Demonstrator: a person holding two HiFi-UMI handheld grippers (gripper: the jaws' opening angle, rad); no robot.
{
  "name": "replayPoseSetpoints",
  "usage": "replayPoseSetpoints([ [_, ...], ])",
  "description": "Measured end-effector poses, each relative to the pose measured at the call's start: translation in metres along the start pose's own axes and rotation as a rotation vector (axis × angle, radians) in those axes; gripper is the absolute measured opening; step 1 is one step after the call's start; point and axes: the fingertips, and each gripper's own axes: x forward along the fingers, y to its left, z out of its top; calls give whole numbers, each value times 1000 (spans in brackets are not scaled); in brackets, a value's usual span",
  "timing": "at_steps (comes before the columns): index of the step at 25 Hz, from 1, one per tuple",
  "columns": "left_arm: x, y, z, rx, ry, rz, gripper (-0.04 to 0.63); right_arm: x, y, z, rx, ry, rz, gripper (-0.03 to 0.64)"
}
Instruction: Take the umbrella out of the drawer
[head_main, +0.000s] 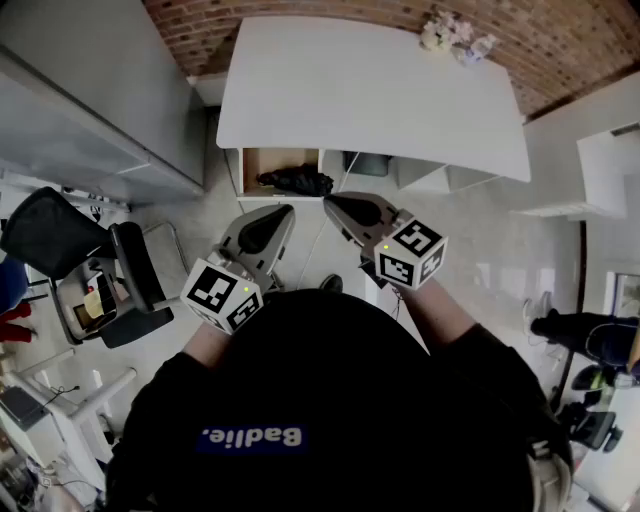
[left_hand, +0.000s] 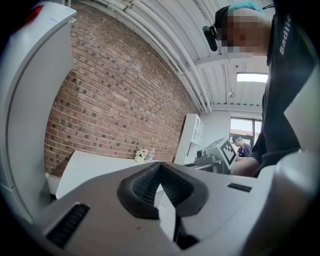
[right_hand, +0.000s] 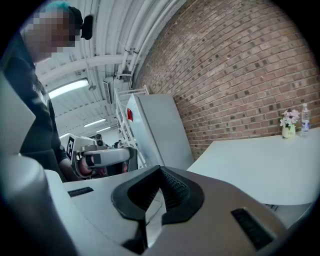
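A black folded umbrella (head_main: 297, 181) lies in an open wooden drawer (head_main: 262, 160) under the front edge of the white table (head_main: 370, 90). My left gripper (head_main: 284, 211) hangs just in front of the drawer, shut with nothing between its jaws. My right gripper (head_main: 331, 200) is beside it to the right, also shut and empty, its tip close to the umbrella's right end. In the left gripper view the left gripper's (left_hand: 160, 166) pads meet; in the right gripper view the right gripper's (right_hand: 161, 170) pads meet too. The umbrella shows in neither gripper view.
A small flower vase (head_main: 440, 32) and a bottle (head_main: 478, 48) stand on the table's far right corner by the brick wall. A black office chair (head_main: 60, 240) is at the left, below a grey cabinet (head_main: 100, 90). A second compartment (head_main: 365, 163) holds something dark.
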Motion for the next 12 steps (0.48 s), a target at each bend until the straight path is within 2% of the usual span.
replayPoseSetpoints([
  [12,-11,14,-1,-8,3,-4,-2,18,3,-3,2,15,-9,29],
])
